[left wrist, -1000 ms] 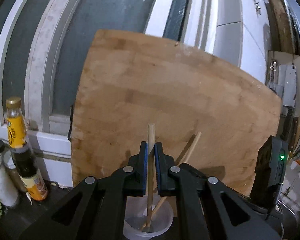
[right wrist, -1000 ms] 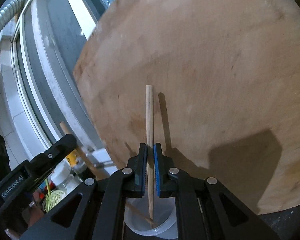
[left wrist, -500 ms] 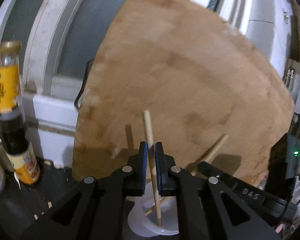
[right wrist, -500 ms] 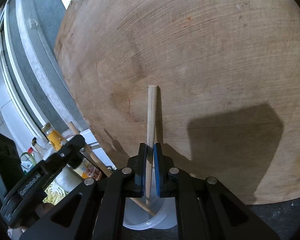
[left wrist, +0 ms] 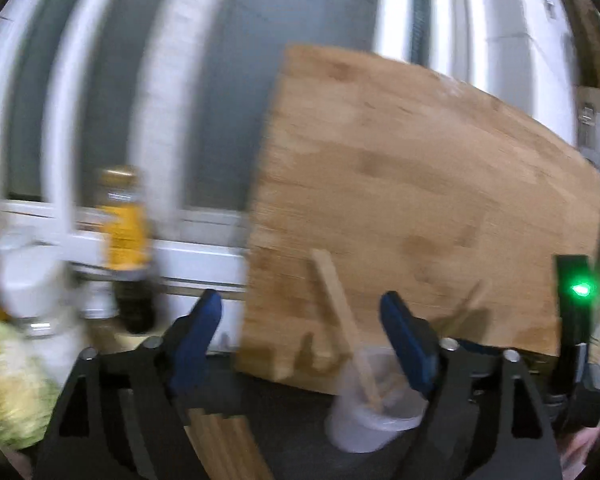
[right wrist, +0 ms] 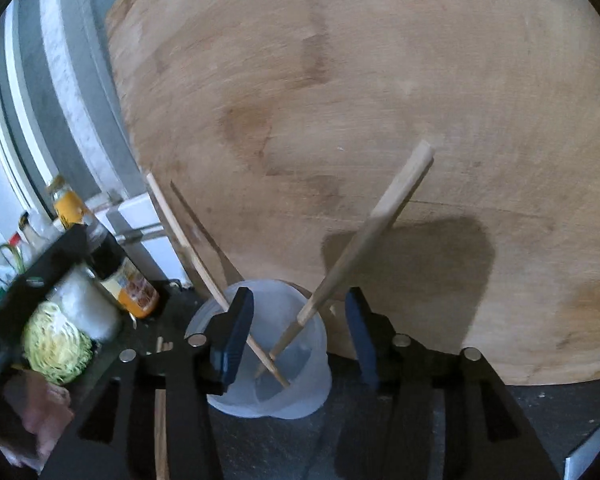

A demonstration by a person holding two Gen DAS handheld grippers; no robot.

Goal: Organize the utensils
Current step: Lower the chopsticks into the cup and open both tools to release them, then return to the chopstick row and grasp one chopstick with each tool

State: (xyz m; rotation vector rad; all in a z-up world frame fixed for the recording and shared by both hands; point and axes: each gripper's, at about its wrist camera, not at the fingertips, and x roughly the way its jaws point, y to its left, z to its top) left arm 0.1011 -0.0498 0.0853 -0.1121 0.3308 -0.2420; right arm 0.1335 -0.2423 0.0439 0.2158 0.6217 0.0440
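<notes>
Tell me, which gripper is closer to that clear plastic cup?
Right, I'd judge. The right gripper hangs open directly over the plastic cup, jaws straddling it. The left gripper, also open, sits back and left of the cup.

Chopsticks (right wrist: 364, 248) in cup (right wrist: 300, 396), before board (right wrist: 380, 100)

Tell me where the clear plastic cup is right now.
In the right wrist view the clear plastic cup stands low and centre between the open right gripper fingers, before the leaning wooden cutting board, holding two crossed chopsticks.
</notes>
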